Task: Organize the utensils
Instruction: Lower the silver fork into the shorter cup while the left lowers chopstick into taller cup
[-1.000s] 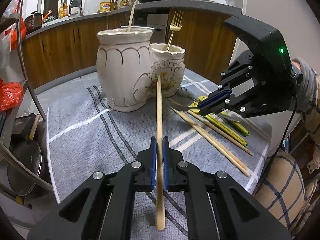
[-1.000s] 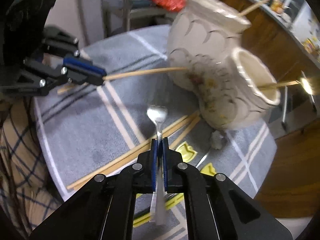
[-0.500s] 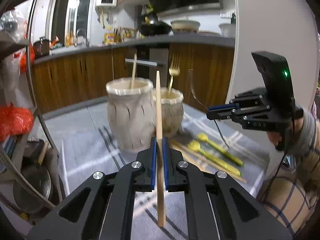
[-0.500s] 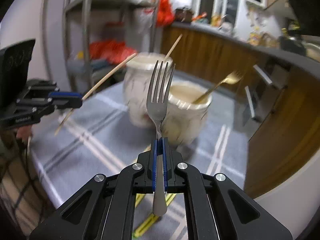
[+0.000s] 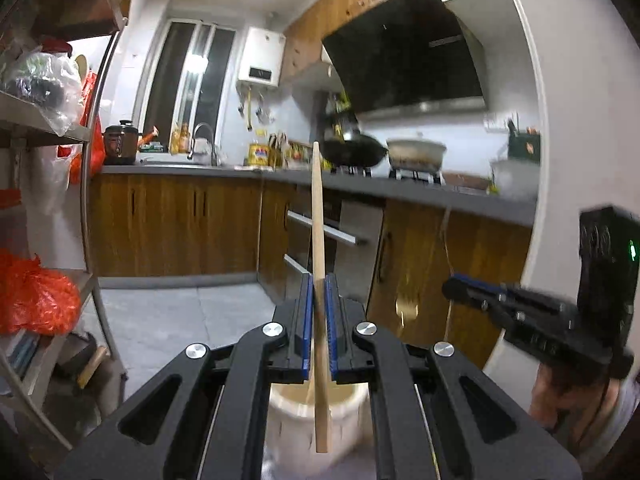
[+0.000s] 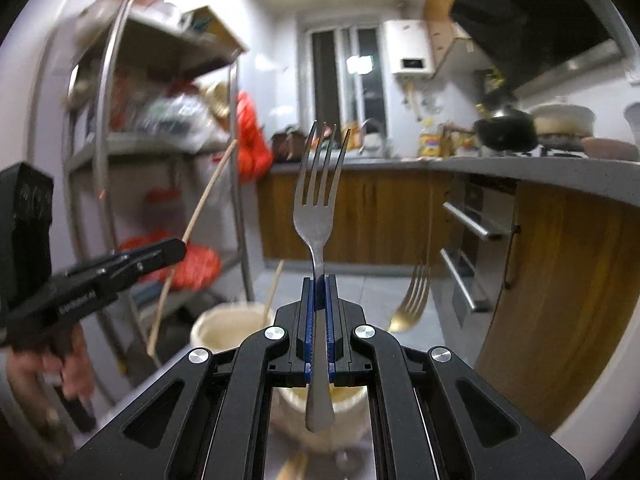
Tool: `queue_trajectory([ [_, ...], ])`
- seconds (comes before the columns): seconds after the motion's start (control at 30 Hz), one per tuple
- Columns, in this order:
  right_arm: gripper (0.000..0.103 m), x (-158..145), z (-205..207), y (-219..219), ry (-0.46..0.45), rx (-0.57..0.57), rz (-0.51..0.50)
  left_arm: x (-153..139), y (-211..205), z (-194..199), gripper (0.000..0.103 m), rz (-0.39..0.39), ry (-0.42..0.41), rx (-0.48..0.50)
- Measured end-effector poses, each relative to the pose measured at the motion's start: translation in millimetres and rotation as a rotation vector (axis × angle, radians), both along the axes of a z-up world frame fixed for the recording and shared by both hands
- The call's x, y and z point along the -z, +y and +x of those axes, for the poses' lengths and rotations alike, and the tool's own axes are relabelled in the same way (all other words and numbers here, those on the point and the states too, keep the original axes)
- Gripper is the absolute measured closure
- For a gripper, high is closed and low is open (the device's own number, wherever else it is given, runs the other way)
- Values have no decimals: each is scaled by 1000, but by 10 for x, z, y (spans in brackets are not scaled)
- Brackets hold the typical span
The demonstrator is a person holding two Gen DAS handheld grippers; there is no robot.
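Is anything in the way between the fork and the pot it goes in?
Nothing visible blocks it. The silver fork, shut in the right tongs, stands above the small pot. A gold fork already leans out of that pot to the right.

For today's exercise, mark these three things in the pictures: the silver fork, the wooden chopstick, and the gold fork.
silver fork [image 6: 316, 216]: right wrist view, base of its tines.
wooden chopstick [image 5: 317, 216]: left wrist view, upper shaft.
gold fork [image 6: 412, 300]: right wrist view, its tines.
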State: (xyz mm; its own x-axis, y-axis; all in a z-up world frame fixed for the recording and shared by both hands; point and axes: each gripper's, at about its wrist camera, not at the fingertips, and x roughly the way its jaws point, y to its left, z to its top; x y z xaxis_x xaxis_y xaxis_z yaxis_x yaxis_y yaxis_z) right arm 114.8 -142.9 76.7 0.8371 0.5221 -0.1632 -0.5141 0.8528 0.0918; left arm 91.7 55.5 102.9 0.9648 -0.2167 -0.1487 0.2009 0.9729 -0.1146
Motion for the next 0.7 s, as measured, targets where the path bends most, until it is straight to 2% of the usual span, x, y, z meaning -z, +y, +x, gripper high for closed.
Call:
queue_trajectory([
  [0.13, 97, 70, 110, -5, -43, 34, 96, 48, -33, 293, 97, -36, -20, -7],
  [0.23, 97, 132, 224, -41, -44, 37, 137, 171, -24, 450, 97, -58, -14, -15],
  [0.3, 97, 180, 278, -24, -33, 42, 138, 261, -31, 550, 97, -46, 0, -45],
  [0.47, 97, 347, 414, 33, 19, 39, 92, 405, -63, 484, 97, 22, -11, -76],
  [0.7, 97, 554, 474, 202, 151, 1, -44, 605, -47, 302, 97, 62, 76, -86],
])
